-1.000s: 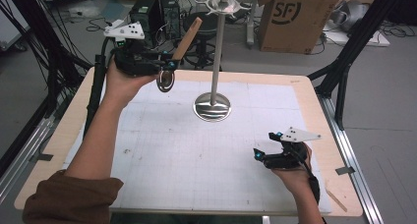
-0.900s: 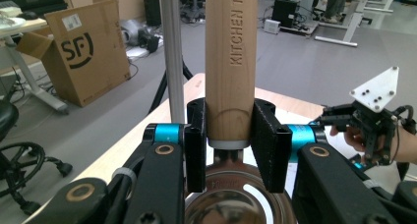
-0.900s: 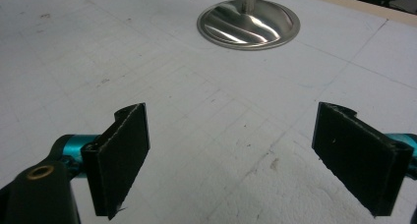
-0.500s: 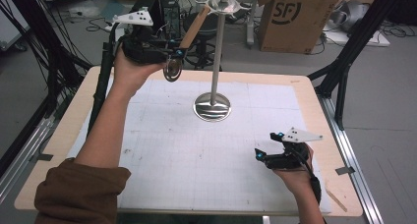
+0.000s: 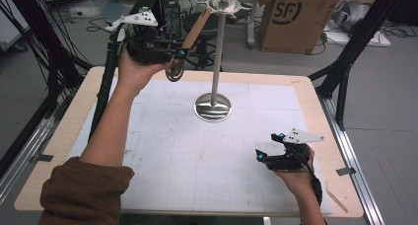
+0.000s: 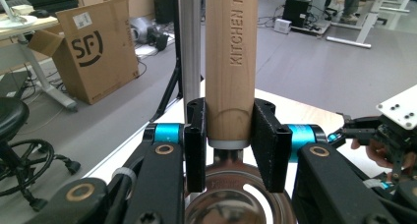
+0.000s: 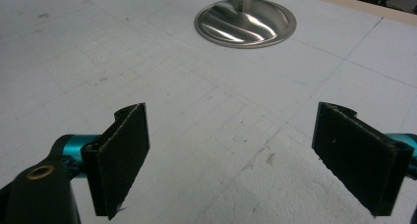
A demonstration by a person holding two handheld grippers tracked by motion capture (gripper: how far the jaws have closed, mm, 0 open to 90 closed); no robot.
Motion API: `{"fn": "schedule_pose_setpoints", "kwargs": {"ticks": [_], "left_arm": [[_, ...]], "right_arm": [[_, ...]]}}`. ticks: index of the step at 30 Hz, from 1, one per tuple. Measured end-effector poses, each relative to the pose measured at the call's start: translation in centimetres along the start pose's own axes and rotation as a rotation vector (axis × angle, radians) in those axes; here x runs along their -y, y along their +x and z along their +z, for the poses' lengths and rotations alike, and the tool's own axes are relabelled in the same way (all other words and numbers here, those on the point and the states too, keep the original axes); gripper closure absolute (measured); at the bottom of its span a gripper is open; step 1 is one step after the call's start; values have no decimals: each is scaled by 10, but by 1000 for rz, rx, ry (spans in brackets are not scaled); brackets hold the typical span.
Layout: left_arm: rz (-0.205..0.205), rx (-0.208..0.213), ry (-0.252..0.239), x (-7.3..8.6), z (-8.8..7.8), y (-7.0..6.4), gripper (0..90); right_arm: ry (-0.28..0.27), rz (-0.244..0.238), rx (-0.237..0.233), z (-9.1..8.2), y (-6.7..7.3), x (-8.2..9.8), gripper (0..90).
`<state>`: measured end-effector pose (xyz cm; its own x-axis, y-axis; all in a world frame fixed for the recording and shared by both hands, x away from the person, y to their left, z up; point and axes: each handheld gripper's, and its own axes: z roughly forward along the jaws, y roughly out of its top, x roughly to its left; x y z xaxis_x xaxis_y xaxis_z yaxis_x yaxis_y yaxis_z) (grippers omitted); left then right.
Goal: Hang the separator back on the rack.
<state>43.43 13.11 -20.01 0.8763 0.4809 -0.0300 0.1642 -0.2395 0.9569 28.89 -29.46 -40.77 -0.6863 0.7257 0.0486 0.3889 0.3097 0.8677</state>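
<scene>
White gridded counter (image 5: 162,170): left claw (image 5: 175,55), clamped on wooden-handled utensil (image 5: 190,40), has risen toward stand (image 5: 217,52) top, likely for hanging; right claw (image 5: 268,148) rests wide open, empty.

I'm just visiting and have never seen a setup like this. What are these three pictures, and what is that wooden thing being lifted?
No robot here: a person holds a two-jaw tool in each hand. The high view looks down on the table. The other two pictures come from cameras riding on each tool. The left gripper, raised, is clamped on the wooden handle of a kitchen utensil with a metal bowl, holding it near the top of a metal stand with hooks. The right gripper is open and holds nothing, low over the white mat.
</scene>
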Motion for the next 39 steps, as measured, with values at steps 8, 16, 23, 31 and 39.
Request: {"fn": "schedule_pose_setpoints", "kwargs": {"ticks": [8,16,23,31,39], "left_arm": [[-16,3,3,2,12,2,693],[-27,1,16,3,20,5,694],[-35,9,37,2,32,6,693],[-54,10,47,3,43,6,692],[-54,17,48,3,42,7,687]], "right_arm": [[-4,2,-1,-1,-1,0,130],[-6,5,0,-2,-2,1,130],[-6,5,-1,-2,-3,1,131],[-9,11,2,-4,-4,2,131],[-12,11,4,-6,-5,3,131]]}}
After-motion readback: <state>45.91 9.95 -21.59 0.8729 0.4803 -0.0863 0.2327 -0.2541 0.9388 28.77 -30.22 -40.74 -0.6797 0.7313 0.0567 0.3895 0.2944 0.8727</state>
